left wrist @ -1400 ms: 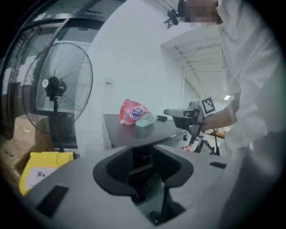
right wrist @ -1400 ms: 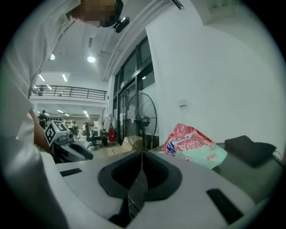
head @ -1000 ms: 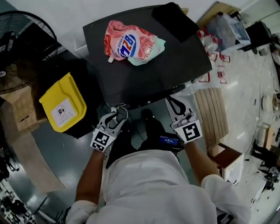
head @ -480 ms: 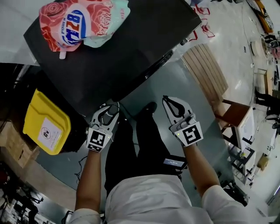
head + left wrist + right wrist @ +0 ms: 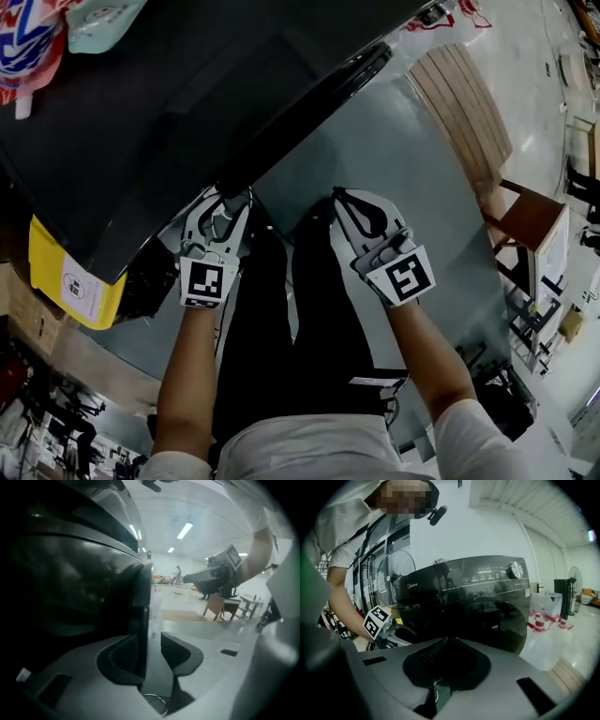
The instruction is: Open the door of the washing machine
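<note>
The black washing machine (image 5: 187,103) fills the upper left of the head view. Its dark round door (image 5: 487,620) faces the right gripper view. My left gripper (image 5: 225,199) is at the machine's front, under the top's edge. In the left gripper view the left gripper (image 5: 150,639) stands open, with the door's dark rim (image 5: 140,602) between the jaws, against the left pad (image 5: 119,656). My right gripper (image 5: 343,199) hangs shut and empty over the floor, apart from the machine; its pads (image 5: 446,660) meet.
A red and blue detergent pouch (image 5: 28,47) lies on the machine's top. A yellow bin (image 5: 66,277) stands to the left. A wooden slatted board (image 5: 469,103) and a wooden stool (image 5: 530,216) are to the right. A clear bag with red print (image 5: 546,616) stands beside the machine.
The view has closed in on the machine's front. Both grippers moved forward and lower; the left one went to the door's rim, the right one stayed shut.
</note>
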A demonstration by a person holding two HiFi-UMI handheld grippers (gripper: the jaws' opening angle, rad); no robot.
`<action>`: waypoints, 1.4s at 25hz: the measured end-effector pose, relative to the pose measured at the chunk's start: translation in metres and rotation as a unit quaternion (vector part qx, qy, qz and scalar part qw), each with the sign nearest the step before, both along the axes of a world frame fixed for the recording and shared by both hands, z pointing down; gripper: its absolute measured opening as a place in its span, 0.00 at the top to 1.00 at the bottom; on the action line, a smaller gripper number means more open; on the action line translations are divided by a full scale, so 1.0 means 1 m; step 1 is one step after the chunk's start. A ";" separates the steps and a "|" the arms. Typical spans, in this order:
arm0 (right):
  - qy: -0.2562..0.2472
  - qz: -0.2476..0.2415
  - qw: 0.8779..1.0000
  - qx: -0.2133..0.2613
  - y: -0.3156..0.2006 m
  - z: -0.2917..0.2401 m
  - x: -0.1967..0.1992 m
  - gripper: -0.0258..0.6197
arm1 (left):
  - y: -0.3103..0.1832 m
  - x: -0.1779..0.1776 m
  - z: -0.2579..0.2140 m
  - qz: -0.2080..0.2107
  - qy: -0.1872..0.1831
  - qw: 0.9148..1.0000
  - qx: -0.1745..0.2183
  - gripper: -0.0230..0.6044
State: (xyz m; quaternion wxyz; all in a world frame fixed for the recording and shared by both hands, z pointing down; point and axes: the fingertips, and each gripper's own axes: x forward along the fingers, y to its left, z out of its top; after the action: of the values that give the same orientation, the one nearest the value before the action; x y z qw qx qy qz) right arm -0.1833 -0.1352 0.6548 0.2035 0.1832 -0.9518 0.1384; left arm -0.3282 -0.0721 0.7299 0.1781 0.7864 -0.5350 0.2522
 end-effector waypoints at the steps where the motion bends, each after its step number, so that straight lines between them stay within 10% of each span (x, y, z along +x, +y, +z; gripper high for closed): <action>1: 0.004 0.003 1.000 -0.001 0.000 0.008 0.005 0.91 | -0.001 0.001 0.005 0.011 -0.008 1.000 -0.002 0.71; 27: -0.006 0.104 0.995 0.001 0.009 0.038 0.131 0.91 | -0.006 0.002 0.009 -0.055 -0.002 0.998 -0.012 0.84; 35: -0.020 0.149 0.989 0.013 0.007 0.028 0.219 0.91 | 0.033 0.121 0.016 -0.078 0.044 0.996 -0.030 0.84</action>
State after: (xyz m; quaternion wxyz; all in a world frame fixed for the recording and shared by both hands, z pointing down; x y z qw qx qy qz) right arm 0.0357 -0.1278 0.6833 0.1591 0.3224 -0.9195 0.1587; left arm -0.2072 -0.0395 0.7456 0.2441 0.7473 -0.5782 0.2184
